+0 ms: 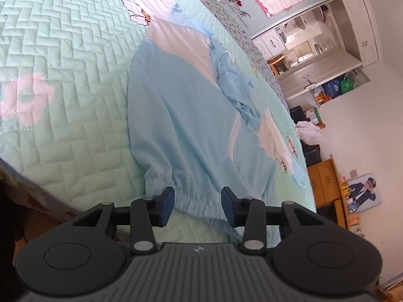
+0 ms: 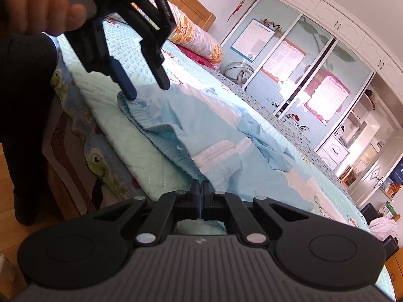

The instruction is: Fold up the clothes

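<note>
Two claws work one garment, a light blue and white jacket (image 1: 181, 115) spread on the quilted bed (image 1: 63, 50).

In the left wrist view, the left claw (image 1: 197, 205) stands with its blue pads wide apart, straddling the gathered elastic hem (image 1: 196, 198) at the jacket's near end. Nothing sits between the pads, so it grips no cloth; judged from this stance, it is lined up over the hem so a closing squeeze could catch that edge. The jacket runs away from the camera, with a rumpled sleeve (image 1: 239, 93) bunched along its right side.

In the right wrist view, the right claw (image 2: 200, 196) has its fingers pressed together on a thin fold of the jacket's edge (image 2: 201, 176), pinching it just off the bed. That hold likely keeps one corner of the hem fixed. Farther off, the other claw, held by a hand (image 2: 42, 5), hangs apart-fingered over the opposite hem corner (image 2: 131, 105), suggesting both corners are meant to move as one.
</note>
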Motion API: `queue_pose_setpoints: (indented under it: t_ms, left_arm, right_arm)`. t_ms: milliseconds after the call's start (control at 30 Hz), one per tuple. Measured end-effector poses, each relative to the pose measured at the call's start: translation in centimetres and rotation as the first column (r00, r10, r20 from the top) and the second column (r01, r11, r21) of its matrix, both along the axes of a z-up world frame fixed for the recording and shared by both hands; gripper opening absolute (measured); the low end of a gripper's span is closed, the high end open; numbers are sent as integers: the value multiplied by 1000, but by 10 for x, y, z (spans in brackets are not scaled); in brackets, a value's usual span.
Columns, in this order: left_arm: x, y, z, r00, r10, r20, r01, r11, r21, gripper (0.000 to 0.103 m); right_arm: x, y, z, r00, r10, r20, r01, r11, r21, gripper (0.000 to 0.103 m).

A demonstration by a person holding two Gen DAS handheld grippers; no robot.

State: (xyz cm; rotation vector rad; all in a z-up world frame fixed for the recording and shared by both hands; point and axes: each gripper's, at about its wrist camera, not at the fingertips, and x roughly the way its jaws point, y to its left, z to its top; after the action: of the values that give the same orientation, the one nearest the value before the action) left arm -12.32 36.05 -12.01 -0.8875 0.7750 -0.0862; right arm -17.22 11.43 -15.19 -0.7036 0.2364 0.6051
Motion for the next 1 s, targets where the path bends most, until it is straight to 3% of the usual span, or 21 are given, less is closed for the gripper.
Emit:
queue_pose_setpoints:
  t_ms: [33,100,167,367,467,533,567,600,667,767,833,933,1000]
  left_arm:
    - [0,1,-1,1000,7,-3,-7,1000,8,43]
    - [1,7,-3,1000,25,-7,-25,1000,7,43]
    - [2,10,-4,999,31,-11,-31,999,11,43]
    - [7,-1,2,999,-37,26,37,999,22,43]
    - [21,-10,-2,997,-73,-2,73,995,72,45]
    - [29,-6,-13,999,-44,-32,46,996,76,39]
    - [29,-2,-16,999,-23,-40,26,998,64,30]
    - [27,4,-17,999,-6,-42,8,999,53,28]
    - [22,13,-16,999,21,-41,-19,998,53,28]
    - [12,22,-9,998,51,-34,-48,995,84,29]
    - [8,21,-2,998,55,-12,-54,994,95,35]
    - [11,8,10,999,9,32,-13,991,132,38]
    - [18,-9,15,999,-41,36,32,977,212,42]
  right_arm:
    - [-1,-1,2,1000,4,-3,-4,1000,10,5]
    - [-2,-4,7,1000,13,-12,-12,999,33,25]
    - [-2,-10,14,999,27,-39,-24,998,58,32]
    - [9,-49,41,974,65,-216,-28,985,172,32]
    - [18,-61,47,975,25,-222,24,977,212,33]
    - [26,-66,47,977,-19,-213,68,973,222,34]
    - [35,-65,41,975,-65,-213,109,974,201,39]
    - [45,-65,34,970,-115,-216,155,972,175,43]
    - [59,-69,27,954,-190,-232,232,958,168,43]
    - [67,-86,29,927,-235,-291,314,912,264,43]
    - [73,-97,31,907,-260,-332,368,872,322,43]
    - [70,-95,33,917,-213,-337,339,862,377,46]
    - [73,-94,31,906,-205,-370,349,856,380,53]
